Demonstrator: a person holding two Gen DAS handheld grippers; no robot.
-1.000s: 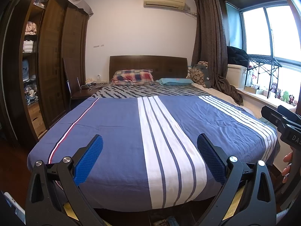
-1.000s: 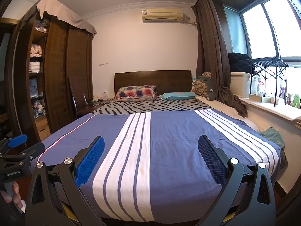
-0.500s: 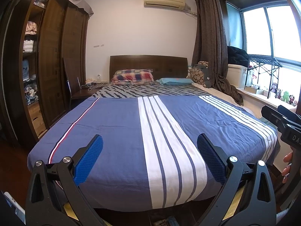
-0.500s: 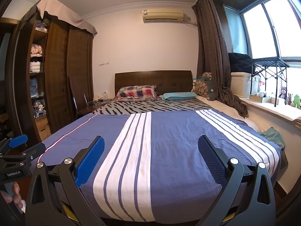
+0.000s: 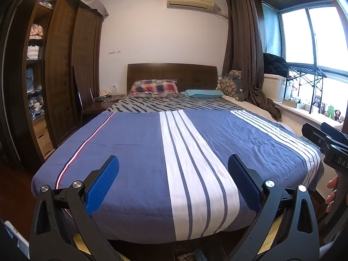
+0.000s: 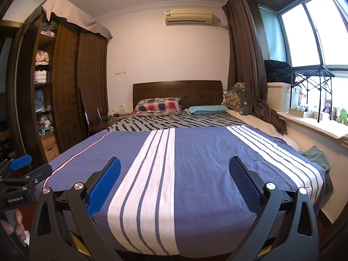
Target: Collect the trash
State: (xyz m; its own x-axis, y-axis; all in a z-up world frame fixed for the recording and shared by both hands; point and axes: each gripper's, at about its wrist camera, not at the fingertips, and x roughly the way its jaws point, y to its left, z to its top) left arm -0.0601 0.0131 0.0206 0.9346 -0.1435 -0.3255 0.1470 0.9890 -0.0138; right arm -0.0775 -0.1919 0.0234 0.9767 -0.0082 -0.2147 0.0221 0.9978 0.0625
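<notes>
While both tools hover side by side past the foot edge of the bed (image 5: pixel 134 152), no trash shows anywhere on the bedspread, so where the task's thing lies cannot be told from these views (a few small items sit in shadow below the foot edge in the left view, too dim to name). The left tool (image 5: pixel 173 169) has its jaws spread wide with nothing between them, and the right tool (image 6: pixel 174 170) is likewise wide apart and empty; I judge they are held level and raised to survey the room rather than to grasp. Each finger is black plastic faced with a blue, finely dimpled pad (image 5: pixel 102 184), likely rubbery for grip. Blue cotton-looking cloth with white stripes covers the bed, lightly creased and smooth to the edges. Near the head edge lie a plaid pillow (image 6: pixel 157 106) and a flat teal pillow (image 6: pixel 206 109) against a dark wooden headboard (image 6: pixel 177 92). A crumpled green cloth (image 6: pixel 315 156) hangs off the right edge by the window sill.
</notes>
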